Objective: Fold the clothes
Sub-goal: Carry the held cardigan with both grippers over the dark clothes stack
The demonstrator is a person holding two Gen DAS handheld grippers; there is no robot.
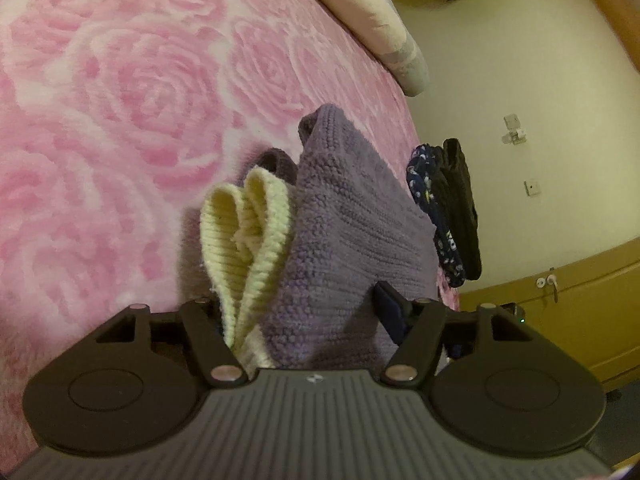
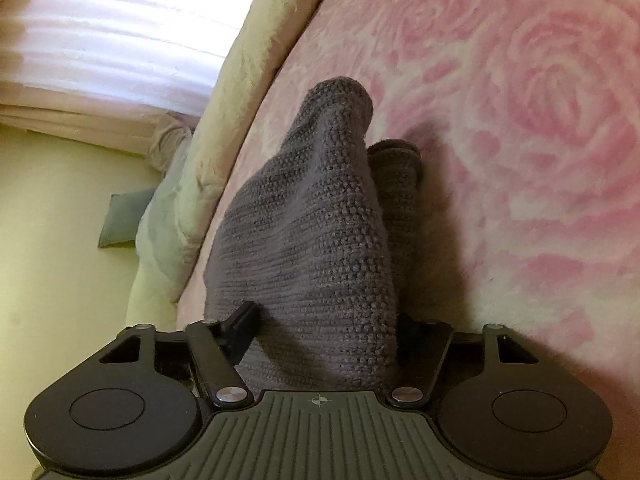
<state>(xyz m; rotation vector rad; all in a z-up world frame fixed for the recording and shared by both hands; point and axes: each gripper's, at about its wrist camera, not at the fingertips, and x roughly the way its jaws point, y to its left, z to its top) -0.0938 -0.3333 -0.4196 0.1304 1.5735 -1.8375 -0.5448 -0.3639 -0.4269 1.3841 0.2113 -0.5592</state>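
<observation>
Home bedroom: rose-pattern bedspread [image 1: 120, 100], pillow [image 1: 372, 20], curtain [image 2: 100, 32].

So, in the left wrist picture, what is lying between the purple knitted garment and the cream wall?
In the left wrist view, dark folded clothes lie at the bed's edge between the purple knitted garment and the cream wall.

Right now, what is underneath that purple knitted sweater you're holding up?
Below the purple knitted sweater lies the pink rose-patterned blanket, in the sweater's shadow. A cream ribbed part hangs with it. The blanket directly beneath the fabric is covered from both views.
</observation>
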